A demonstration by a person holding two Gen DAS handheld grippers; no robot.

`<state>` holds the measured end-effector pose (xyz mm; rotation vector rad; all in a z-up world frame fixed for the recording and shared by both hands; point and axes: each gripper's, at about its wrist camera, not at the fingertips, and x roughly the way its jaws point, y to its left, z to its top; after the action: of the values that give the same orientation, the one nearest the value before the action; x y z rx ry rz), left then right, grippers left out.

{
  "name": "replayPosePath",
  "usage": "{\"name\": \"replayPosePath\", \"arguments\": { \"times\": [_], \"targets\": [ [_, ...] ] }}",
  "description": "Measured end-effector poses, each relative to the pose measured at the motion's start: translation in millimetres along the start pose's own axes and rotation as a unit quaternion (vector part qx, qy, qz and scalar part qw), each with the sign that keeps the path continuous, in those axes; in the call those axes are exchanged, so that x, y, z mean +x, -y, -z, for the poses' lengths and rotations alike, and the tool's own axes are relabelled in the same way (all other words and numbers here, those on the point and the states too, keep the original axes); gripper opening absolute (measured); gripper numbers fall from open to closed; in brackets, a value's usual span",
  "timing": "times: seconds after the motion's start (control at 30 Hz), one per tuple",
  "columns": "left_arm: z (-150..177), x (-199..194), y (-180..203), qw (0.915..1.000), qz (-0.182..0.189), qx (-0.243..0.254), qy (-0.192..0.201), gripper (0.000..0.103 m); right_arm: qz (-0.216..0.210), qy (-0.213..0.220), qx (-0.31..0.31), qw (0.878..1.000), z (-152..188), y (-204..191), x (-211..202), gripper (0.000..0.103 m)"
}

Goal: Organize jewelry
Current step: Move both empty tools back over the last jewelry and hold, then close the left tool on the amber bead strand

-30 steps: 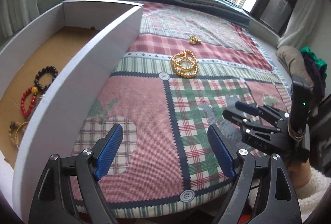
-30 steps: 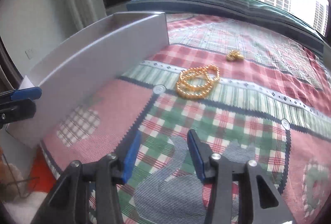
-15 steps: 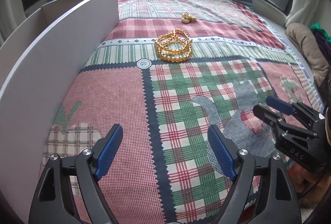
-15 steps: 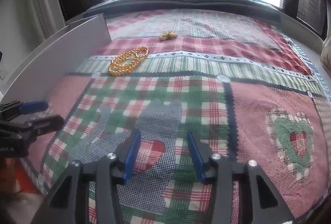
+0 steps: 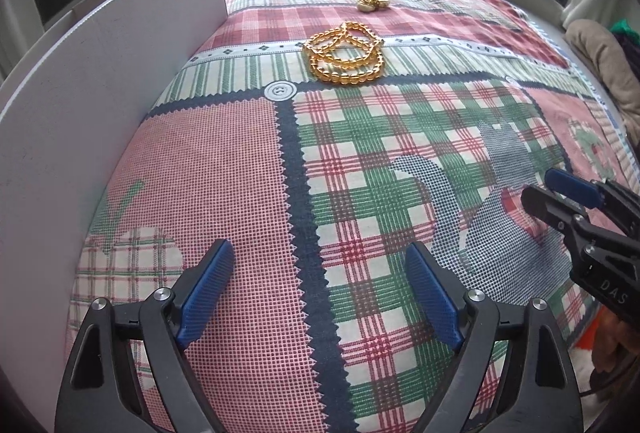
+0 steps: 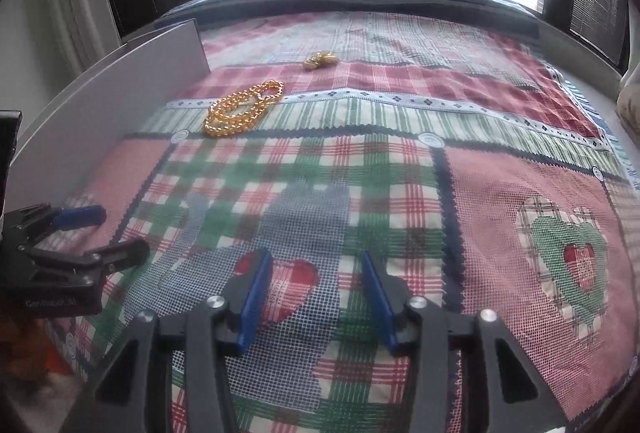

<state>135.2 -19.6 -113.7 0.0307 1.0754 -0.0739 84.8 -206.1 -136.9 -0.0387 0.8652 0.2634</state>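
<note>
Both my grippers hang empty over the patchwork plaid cloth (image 5: 360, 193); left gripper (image 5: 316, 291) spread wide, right gripper (image 6: 316, 303) narrower but parted, ready to pick; the coiled golden bead strand (image 5: 344, 53) lies beyond, beside the white box wall (image 5: 100, 93), small gold piece (image 5: 372, 3) just past it.
</note>
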Motion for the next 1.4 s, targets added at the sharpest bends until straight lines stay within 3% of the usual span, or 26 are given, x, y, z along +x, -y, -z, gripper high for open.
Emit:
{"name": "replayPosePath", "arguments": {
  "times": [0.17,0.5,0.67,0.83,0.97,1.07,1.23,1.4],
  "targets": [
    [4,2,4,0.9999,0.000,0.011,0.008,0.100,0.006,-0.005,-0.008,1.000,3,-4,4,0.048],
    [0,4,3,0.9998,0.005,0.016,0.005,0.102,-0.009,-0.002,-0.003,1.000,3,0,5,0.052],
    [-11,3,-1,0.9995,0.018,0.012,-0.025,0.101,-0.017,-0.003,0.003,1.000,4,3,3,0.052],
    [-48,-15,-9,0.9988,0.044,-0.001,-0.023,0.101,-0.028,-0.013,0.024,0.999,5,12,-2,0.052],
    [-93,-31,-18,0.9931,0.111,-0.034,-0.020,0.101,-0.036,-0.017,0.036,0.999,5,19,-5,0.052],
    [-129,-22,-24,0.9871,0.146,-0.054,-0.039,0.101,-0.040,-0.017,0.038,0.998,5,21,-5,0.052],
    [-172,28,-24,0.9916,0.100,-0.057,-0.058,0.101,-0.048,-0.016,0.044,0.998,3,23,-4,0.052],
    [-183,85,-9,0.9929,0.067,-0.049,-0.085,0.101,-0.050,-0.019,0.047,0.997,3,26,-5,0.052]
  ]
}}
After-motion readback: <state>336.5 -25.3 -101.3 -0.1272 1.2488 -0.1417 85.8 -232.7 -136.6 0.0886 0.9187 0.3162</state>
